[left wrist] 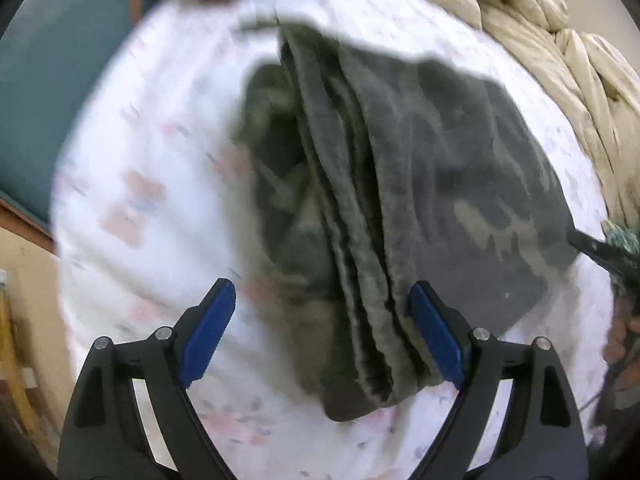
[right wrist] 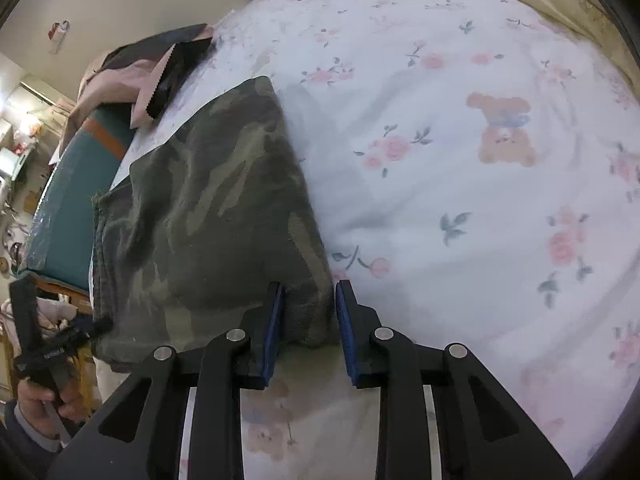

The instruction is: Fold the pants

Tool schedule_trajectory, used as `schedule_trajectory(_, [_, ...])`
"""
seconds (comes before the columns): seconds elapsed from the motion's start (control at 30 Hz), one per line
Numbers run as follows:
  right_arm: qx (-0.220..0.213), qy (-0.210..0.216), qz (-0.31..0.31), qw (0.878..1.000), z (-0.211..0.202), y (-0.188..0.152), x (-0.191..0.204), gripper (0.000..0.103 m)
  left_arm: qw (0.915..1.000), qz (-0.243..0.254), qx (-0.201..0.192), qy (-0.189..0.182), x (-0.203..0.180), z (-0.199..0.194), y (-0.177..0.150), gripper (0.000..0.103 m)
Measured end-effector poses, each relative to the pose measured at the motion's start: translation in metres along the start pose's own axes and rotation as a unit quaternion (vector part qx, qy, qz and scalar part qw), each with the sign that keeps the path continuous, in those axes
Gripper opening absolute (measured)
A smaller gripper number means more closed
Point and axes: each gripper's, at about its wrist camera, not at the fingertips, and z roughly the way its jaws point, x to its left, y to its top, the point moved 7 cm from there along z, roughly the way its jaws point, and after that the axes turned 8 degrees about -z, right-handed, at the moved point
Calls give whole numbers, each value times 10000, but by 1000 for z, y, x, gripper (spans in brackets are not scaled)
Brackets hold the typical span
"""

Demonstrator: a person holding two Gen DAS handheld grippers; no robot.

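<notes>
Camouflage green pants (left wrist: 400, 184) lie folded in a stacked bundle on the white floral bed sheet (left wrist: 152, 184). My left gripper (left wrist: 322, 300) is open above the bundle's near layered edge, its blue pads on either side of the folds and not closed on them. In the right wrist view the pants (right wrist: 208, 208) lie left of centre. My right gripper (right wrist: 309, 304) is partly open, its jaws astride the near right corner of the pants, with a gap on each side. The left wrist view is blurred.
A rumpled beige duvet (left wrist: 560, 80) lies along the bed's far right edge. A pink garment and a dark bag (right wrist: 160, 76) lie at the bed's far left corner. A teal bed side (right wrist: 64, 208) drops off left. The sheet (right wrist: 460, 200) spreads to the right.
</notes>
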Motion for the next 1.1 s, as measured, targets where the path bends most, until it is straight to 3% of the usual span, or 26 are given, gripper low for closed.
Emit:
schedule_trajectory(0.03, [-330, -302, -182, 9988, -14, 9, 3, 28, 9994, -130, -307, 60, 0, -13, 10, 86])
schedule_trajectory(0.1, [-731, -52, -155, 9972, -30, 19, 12, 31, 9970, -292, -716, -84, -5, -28, 29, 86])
schedule_trajectory(0.17, [-519, 510, -58, 9973, -19, 17, 26, 30, 9979, -260, -532, -266, -18, -25, 27, 86])
schedule_trajectory(0.2, [-406, 535, -124, 9977, -11, 14, 32, 29, 9989, -155, -340, -299, -31, -14, 22, 85])
schedule_trajectory(0.27, [115, 230, -376, 9990, 20, -3, 38, 26, 9998, 83, -188, -47, -41, 7, 9, 84])
schedule_trajectory(0.33, [574, -231, -388, 9973, 50, -20, 32, 22, 9988, 185, 203, 402, -29, 39, -15, 86])
schedule_trajectory(0.4, [468, -390, -545, 9967, 53, -24, 33, 22, 9988, -45, 272, 398, -20, 57, -26, 90])
schedule_trajectory(0.47, [437, -463, -609, 9961, 39, -21, 41, 23, 9989, -102, 167, 417, -21, 48, -22, 89])
schedule_trajectory(0.63, [-491, -350, -953, 9936, -42, -21, 62, 29, 9975, -264, -522, 389, -20, -27, -32, 88])
schedule_trajectory(0.73, [-780, -316, -882, 9925, -84, -39, 74, 64, 9945, -553, -820, 346, -8, -76, -64, 88])
schedule_trajectory(0.87, [-1172, -558, -1130, 9851, -136, -70, 104, 87, 9889, -644, -1313, 249, 1, -135, -106, 88])
schedule_trajectory(0.97, [-1462, -738, -1268, 9783, -172, -97, 122, 97, 9837, -496, -1706, 291, 10, -174, -135, 89])
schedule_trajectory(1.1, [-1707, -901, -1452, 9704, -210, -132, 142, 99, 9757, -532, -2116, 195, 16, -221, -166, 98])
